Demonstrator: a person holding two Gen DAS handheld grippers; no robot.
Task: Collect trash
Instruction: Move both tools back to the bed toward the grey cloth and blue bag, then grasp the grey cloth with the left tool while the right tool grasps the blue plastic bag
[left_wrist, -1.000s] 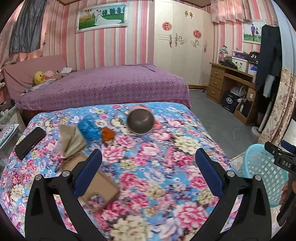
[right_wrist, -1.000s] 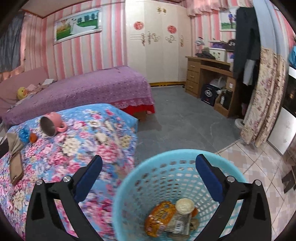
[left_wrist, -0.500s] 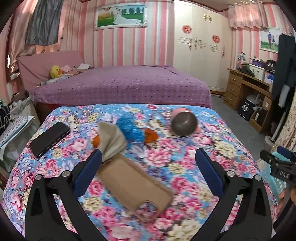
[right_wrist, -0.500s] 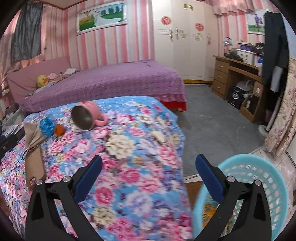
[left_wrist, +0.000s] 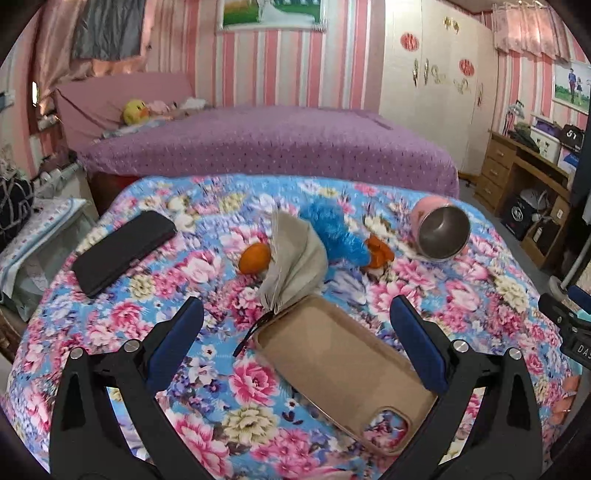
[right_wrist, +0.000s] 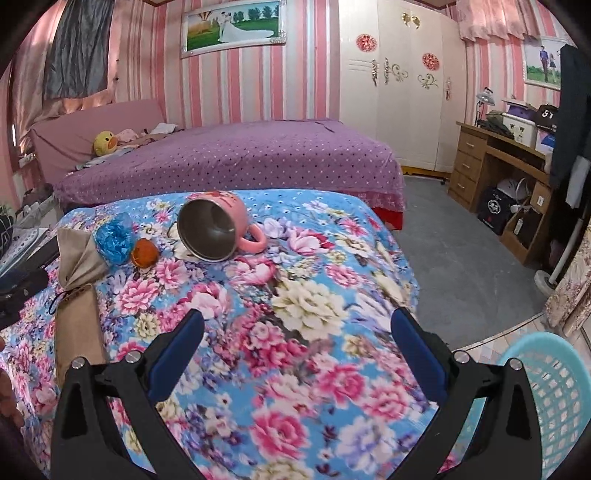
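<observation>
The left gripper (left_wrist: 295, 332) was held spread wide and empty, low over the floral-covered table (left_wrist: 480, 295), with the tan phone case (left_wrist: 332, 358) lying flat directly between and below its blue pads (left_wrist: 173, 343). The right gripper (right_wrist: 295, 343) was likewise spread apart and empty, poised over a bare stretch of the cloth near the table's front right corner, with the blue basket (right_wrist: 546, 387) on the floor just beside its right finger. Just beyond the case lay the crumpled beige paper bag (left_wrist: 295, 258), its pinched lower end touching the case's far edge. By appearance it would be light, soft and easily crushed; the gathered neck nearest the left gripper offered the firmest purchase. An orange peel piece (left_wrist: 255, 258) touched the bag on its left. Behind the bag lay a crumpled blue plastic wad (left_wrist: 336, 232), judged very light, compliant and somewhat slippery, best pinched through its bulk. A second orange scrap (left_wrist: 376, 251) sat at the wad's right end, small and soft, calling for a low, narrow closure. Near that scrap, a pink mug (right_wrist: 218, 229) lay on its side, rigid and probably not trash. A black phone (left_wrist: 122, 251) lay well apart at far left.
</observation>
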